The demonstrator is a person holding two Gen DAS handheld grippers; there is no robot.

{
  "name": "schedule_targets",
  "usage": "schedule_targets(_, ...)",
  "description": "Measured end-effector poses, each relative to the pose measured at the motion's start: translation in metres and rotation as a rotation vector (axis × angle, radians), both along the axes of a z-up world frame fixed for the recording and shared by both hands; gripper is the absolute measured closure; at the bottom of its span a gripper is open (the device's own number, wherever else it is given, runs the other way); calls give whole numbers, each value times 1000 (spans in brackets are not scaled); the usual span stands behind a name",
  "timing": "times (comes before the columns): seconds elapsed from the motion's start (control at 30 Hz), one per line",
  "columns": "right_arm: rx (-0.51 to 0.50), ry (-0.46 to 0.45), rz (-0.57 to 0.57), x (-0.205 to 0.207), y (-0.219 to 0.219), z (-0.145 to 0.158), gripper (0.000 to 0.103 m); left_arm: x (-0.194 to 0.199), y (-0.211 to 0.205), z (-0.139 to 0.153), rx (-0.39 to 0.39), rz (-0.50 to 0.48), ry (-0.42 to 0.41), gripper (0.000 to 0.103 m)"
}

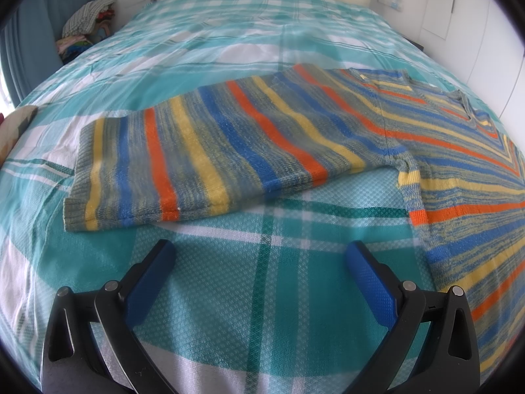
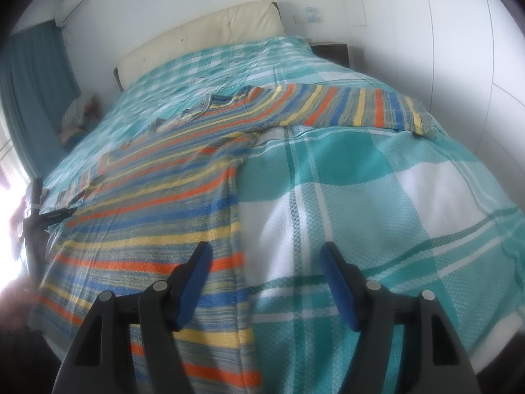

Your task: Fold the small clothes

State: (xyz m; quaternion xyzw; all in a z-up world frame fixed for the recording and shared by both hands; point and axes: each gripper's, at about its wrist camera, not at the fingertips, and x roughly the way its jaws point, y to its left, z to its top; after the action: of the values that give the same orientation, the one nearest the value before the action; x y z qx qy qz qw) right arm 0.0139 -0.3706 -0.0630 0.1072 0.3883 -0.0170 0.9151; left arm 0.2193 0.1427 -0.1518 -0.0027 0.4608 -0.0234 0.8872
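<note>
Left wrist view: your left tool [image 1: 261, 256] gapes wide and empty over the bed [image 1: 229, 295], short of the striped sweater [image 1: 229, 144] sleeve spread flat; pinch too deep and you may snag the blanket.

Right wrist view: your right tool [image 2: 265, 261] hangs wide, empty, straddling the sweater's side edge; an uneven grab could skew the fold.

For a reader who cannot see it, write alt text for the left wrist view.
A striped knit sweater lies flat on a teal plaid bedspread, one sleeve stretched out leftward. The left gripper hovers open in front of it, holding nothing.
</note>
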Motion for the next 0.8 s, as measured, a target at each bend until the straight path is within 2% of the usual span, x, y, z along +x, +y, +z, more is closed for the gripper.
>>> schedule_targets(0.6, -34, -5, 1, -2, 1, -1, 35, 0, 1, 0, 0, 0, 1, 0)
schedule_targets(0.77, -48, -6, 6, -2, 5, 0, 36, 12, -6, 2, 13, 34, 29, 0)
schedule_targets(0.8, -49, -5, 10, -2, 5, 0, 36, 13, -5, 3, 7, 29, 55, 0)
